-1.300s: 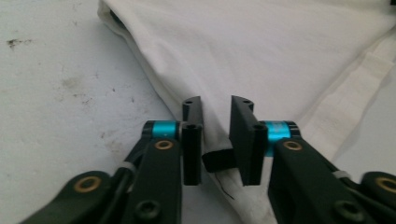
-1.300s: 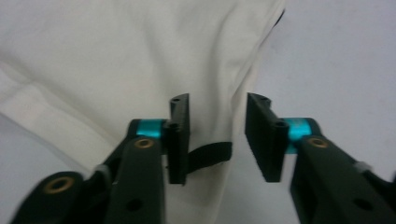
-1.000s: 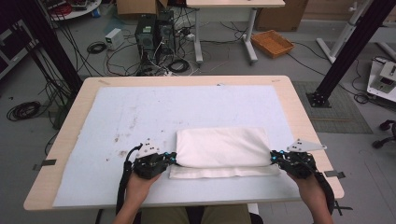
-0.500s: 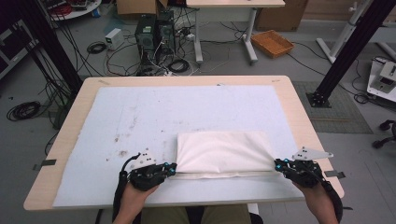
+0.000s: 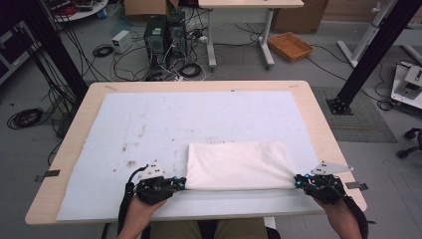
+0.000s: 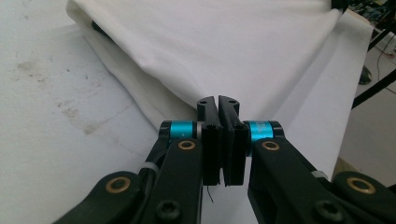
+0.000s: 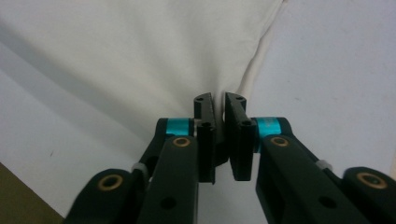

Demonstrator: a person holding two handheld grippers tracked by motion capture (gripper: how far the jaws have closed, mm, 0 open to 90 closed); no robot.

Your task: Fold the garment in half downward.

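Note:
A folded white cloth (image 5: 236, 164) lies on the pale mat (image 5: 174, 119), near the table's front edge. My left gripper (image 5: 183, 183) is at the cloth's near-left corner. In the left gripper view the jaws (image 6: 218, 100) are almost together, pinching the cloth (image 6: 224, 46), which tents toward them; they have just been opening a little. My right gripper (image 5: 297, 180) is at the near-right corner. Its jaws (image 7: 218, 99) have just been opening and stand slightly apart, with the cloth's (image 7: 140, 46) edge between the tips.
The wooden table (image 5: 318, 129) extends a little past the mat on every side. On the floor behind it are computer towers (image 5: 161, 35), tangled cables, a wicker basket (image 5: 290, 46) and a black frame post (image 5: 368, 50). A person's hands hold both grippers at the near edge.
Both grippers have come slightly toward the near edge with the cloth's corners. The upper layer now lies flat over the lower one, which showed below it a second ago.

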